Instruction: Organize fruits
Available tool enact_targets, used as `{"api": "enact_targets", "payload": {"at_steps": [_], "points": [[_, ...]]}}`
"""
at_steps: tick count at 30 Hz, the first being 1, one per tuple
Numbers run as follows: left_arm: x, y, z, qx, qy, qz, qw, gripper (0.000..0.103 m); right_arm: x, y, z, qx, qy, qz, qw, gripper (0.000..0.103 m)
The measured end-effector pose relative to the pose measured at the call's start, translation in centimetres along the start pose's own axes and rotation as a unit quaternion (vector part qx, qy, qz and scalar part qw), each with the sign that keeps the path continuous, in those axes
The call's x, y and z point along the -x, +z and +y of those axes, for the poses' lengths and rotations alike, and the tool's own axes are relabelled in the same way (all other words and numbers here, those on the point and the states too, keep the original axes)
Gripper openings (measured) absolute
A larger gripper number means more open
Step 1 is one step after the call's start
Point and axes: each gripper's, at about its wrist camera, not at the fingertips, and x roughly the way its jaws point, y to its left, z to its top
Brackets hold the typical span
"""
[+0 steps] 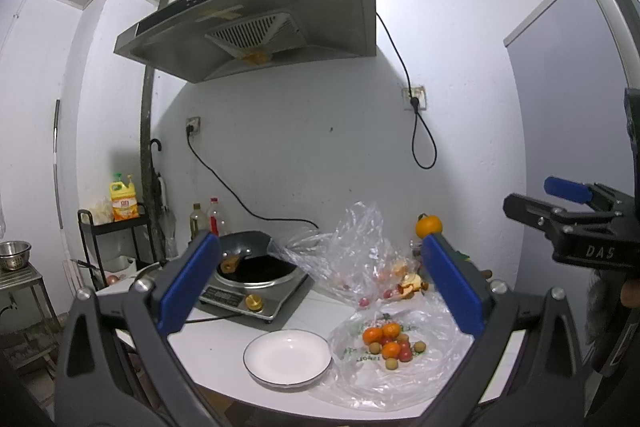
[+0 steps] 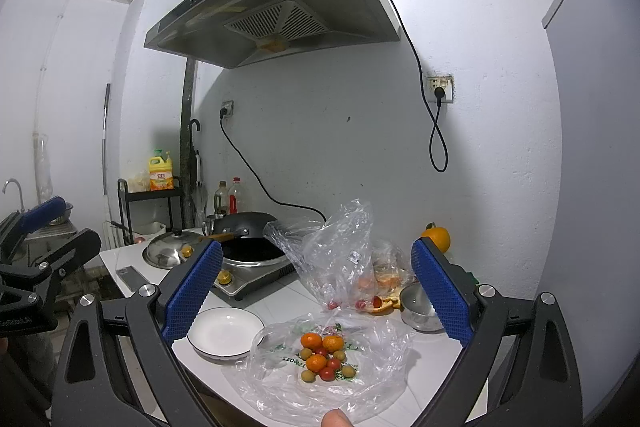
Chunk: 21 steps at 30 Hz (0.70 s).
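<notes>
While wide open, hand-held grippers (image 1: 320, 283) (image 2: 316, 291) empty.

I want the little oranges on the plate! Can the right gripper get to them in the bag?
Probably yes. The right gripper is open and the small oranges lie bare on the flattened plastic bag, with nothing over them. The tomatoes and small green fruits crowd close, though.

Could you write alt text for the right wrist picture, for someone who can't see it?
Small oranges, cherry tomatoes and little green fruits lie heaped on a flattened plastic bag beside an empty white plate on a white kitchen counter. The right gripper, blue jaws wide open, hovers above them, with a wok and range hood behind.
</notes>
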Motion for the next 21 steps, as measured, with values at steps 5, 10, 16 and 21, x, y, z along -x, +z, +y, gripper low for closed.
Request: {"api": "enact_targets", "payload": {"at_steps": [5, 10, 16, 21], "points": [[-0.03, 0.05, 0.15, 0.006, 0.000, 0.001, 1.0000, 0.102, 0.01, -0.07, 0.02, 0.002, 0.001, 0.000, 1.000, 0.097], [0.02, 0.04, 0.21, 0.006, 0.001, 0.000, 1.0000, 0.102, 0.06, 0.02, 0.13, 0.001, 0.001, 0.000, 1.000, 0.097], [0.04, 0.03, 0.20, 0.006, 0.000, 0.000, 1.0000, 0.102, -0.02, -0.02, 0.06, 0.001, 0.001, 0.000, 1.000, 0.097], [0.02, 0.04, 0.18, 0.006, 0.001, 0.000, 1.0000, 0.102, 0.00, -0.01, 0.05, 0.001, 0.001, 0.000, 1.000, 0.097]]}}
